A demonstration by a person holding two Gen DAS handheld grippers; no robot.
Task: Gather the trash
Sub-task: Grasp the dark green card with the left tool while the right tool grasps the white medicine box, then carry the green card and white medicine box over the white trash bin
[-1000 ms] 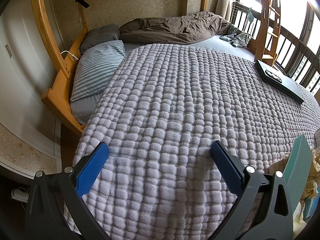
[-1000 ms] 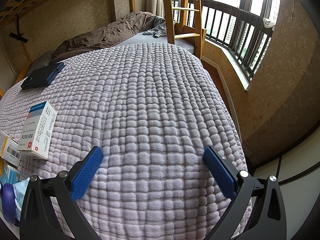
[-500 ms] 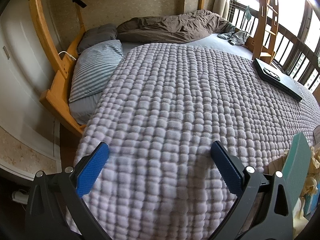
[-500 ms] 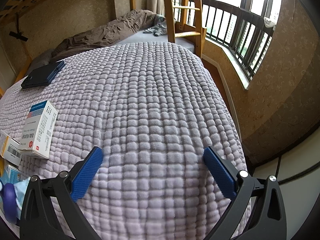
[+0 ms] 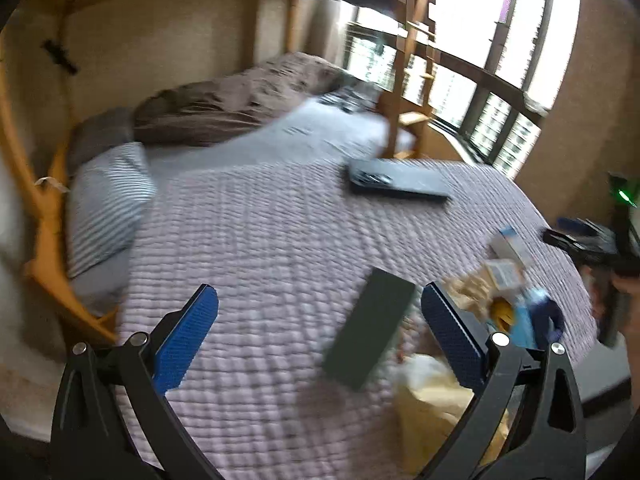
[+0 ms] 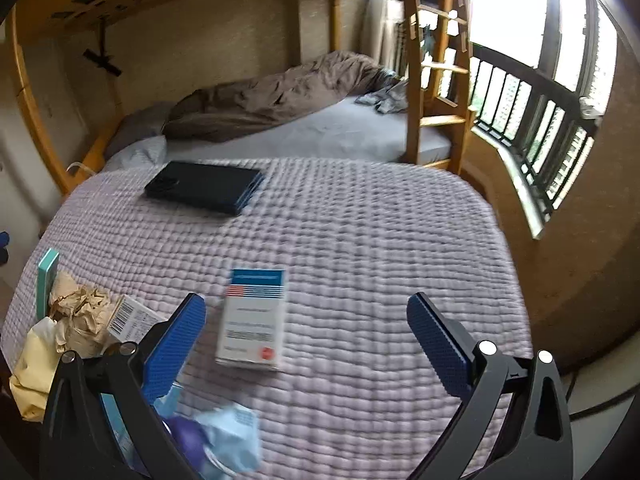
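Both views have swung up since 0.5 s ago; trash cluster now visible. Left gripper (image 5: 316,328) and right gripper (image 6: 306,334): jaws spread, empty. Medicine box (image 6: 253,320) lies on quilted blanket (image 6: 360,220), crumpled paper (image 6: 82,314) beside it. Approach beginning.

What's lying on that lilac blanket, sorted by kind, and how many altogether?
Boxes: 3 (white-and-blue medicine box, barcoded white box, teal box)
Crumpled brown paper wad: 1
Pale yellow bag: 1
Flat dark case: 1
Light blue crumpled mask: 1
Total clearly seen: 7
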